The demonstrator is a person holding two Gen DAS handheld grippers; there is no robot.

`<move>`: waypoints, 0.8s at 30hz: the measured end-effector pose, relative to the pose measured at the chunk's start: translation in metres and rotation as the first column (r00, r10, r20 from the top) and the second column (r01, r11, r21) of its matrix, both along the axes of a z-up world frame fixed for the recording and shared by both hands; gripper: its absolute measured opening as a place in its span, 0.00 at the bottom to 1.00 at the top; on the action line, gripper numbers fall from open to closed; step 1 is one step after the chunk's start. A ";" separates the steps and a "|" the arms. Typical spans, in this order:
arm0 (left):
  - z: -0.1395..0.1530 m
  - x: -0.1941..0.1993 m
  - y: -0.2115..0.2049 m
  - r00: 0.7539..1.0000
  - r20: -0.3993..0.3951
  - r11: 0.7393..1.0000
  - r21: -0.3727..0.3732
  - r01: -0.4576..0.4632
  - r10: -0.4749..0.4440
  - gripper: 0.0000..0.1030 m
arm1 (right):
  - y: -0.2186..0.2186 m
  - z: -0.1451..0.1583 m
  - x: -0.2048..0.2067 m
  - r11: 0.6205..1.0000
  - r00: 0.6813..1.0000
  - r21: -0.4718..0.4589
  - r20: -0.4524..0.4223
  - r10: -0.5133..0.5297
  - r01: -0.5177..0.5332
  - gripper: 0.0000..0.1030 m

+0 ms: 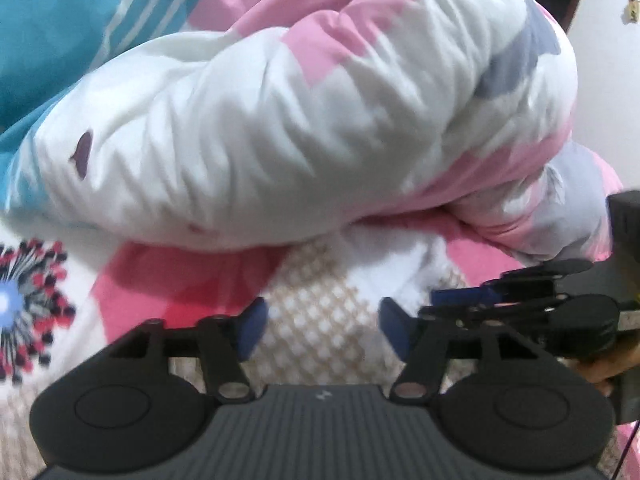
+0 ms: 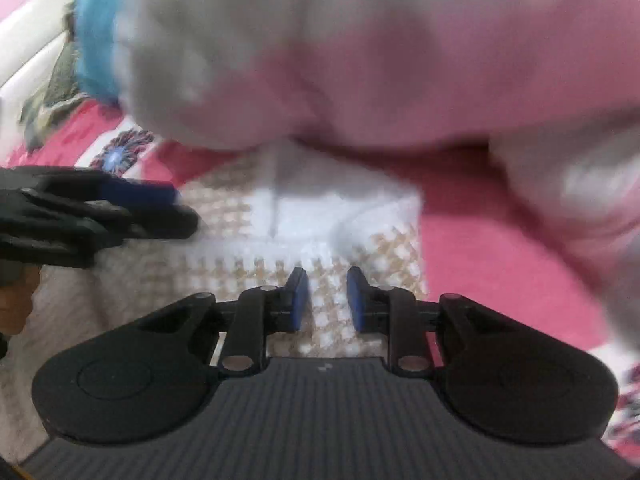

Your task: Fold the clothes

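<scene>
Left gripper (image 1: 320,330) wide, right gripper (image 2: 328,298) narrowly parted.

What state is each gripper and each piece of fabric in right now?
left gripper: open, nothing between the pads.
right gripper: open by a narrow gap, holding nothing.
beige-and-white checked garment: lying flat on the bedsheet under both grippers.
pink-and-white comforter: bunched in a rumpled heap behind the garment.
teal striped cloth: lying behind the comforter.
floral bedsheet: spread out.

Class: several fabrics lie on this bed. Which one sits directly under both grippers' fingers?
The white and tan checked cloth, lying flat beneath the left gripper and right gripper. The bulky pink-and-white quilt lies beyond it; the teal striped fabric lies farther away.
</scene>
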State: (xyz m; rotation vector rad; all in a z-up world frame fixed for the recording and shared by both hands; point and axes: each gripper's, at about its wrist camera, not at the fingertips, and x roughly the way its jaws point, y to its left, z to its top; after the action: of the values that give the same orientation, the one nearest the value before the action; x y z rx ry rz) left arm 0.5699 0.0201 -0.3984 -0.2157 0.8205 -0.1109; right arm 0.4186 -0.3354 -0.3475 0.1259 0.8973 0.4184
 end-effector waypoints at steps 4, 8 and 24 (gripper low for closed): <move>-0.009 0.020 0.009 1.000 -0.021 1.000 -0.017 0.002 -0.003 0.74 | -0.040 0.024 -0.003 0.978 0.992 0.173 0.018 -0.122 0.117 0.29; -0.019 0.035 0.021 0.997 -0.050 0.990 -0.131 -0.060 0.054 0.63 | -0.079 0.018 0.004 0.943 0.971 0.233 -0.020 -0.239 0.237 0.36; 0.016 -0.010 0.023 0.996 -0.002 0.982 -0.170 -0.086 0.087 0.06 | -0.099 0.029 -0.017 0.847 0.970 0.474 -0.097 -0.222 0.242 0.08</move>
State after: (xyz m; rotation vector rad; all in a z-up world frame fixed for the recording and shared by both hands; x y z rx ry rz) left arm 0.5603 0.0436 -0.3828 -0.4115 0.7951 -0.0999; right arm 0.4014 -0.4343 -0.3184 0.7020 0.7872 0.4069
